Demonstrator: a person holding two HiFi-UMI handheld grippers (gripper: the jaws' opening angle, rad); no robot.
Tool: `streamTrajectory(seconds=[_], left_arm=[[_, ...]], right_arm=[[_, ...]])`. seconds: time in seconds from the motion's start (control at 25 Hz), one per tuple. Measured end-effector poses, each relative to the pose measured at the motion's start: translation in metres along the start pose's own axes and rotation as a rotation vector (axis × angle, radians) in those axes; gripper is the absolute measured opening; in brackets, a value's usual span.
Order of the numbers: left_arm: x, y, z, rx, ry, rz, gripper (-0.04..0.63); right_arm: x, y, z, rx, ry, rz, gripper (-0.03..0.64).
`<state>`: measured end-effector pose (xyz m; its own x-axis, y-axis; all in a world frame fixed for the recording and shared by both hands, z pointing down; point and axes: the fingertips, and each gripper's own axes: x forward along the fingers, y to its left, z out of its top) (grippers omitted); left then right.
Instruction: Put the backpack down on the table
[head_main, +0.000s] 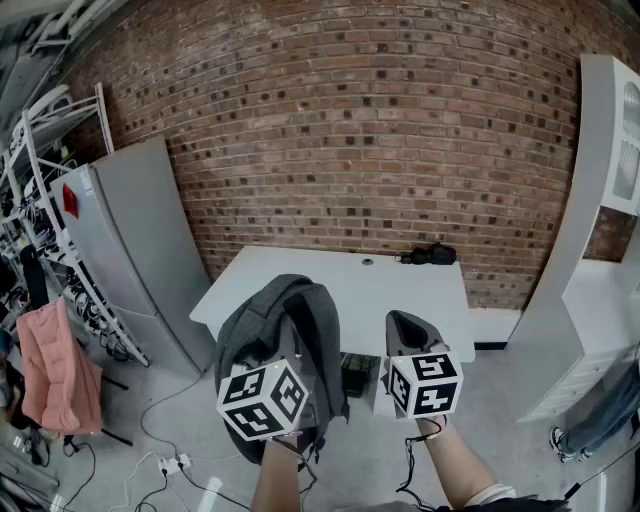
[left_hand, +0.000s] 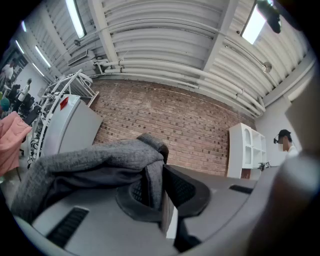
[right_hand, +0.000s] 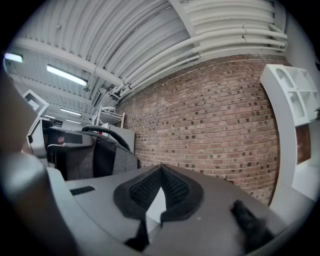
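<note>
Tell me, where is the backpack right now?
In the head view the backpack hangs left of centre, its strap pinched in the left gripper, in front of the near edge of the table and not resting on it.

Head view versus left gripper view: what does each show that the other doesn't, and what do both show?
Only the head view: the white table, a black item on its far edge, the right gripper, a power strip on the floor. Only the left gripper view: ceiling lights, a person at right, the left gripper clamped on the backpack strap. Both: that grey backpack, brick wall, white shelf unit.
</note>
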<state>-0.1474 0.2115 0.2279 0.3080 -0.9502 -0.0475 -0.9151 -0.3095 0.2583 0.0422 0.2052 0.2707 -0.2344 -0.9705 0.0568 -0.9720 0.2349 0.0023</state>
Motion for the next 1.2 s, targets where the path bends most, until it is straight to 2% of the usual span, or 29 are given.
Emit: streamTrajectory(seconds=[0.24,0.4,0.64,1.0,1.2], left_arm=[[-0.002,0.012,-0.003,-0.020,-0.001,-0.011,0.035],[0.002,0.021,0.002,-0.021,0.004,-0.026,0.035],[0.006,0.035,0.007,-0.007,0.009,-0.044,0.035],[0.021,0.067,0.007,-0.019,0.012,-0.004,0.035],[0.045,0.080,0.009,0.008,0.006,0.017,0.035]], right_arm=[[0.004,0.010,-0.001,-0.009,-0.007,-0.002,0.029],[0.012,0.021,-0.004,0.059,0.018,0.023,0.030],[0.018,0.025,-0.006,0.079,0.010,-0.024,0.031],[0.044,0.029,-0.017,0.061,0.044,-0.038,0.031],[0.079,0.024,-0.023,0.062,0.055,-0.034,0.031]])
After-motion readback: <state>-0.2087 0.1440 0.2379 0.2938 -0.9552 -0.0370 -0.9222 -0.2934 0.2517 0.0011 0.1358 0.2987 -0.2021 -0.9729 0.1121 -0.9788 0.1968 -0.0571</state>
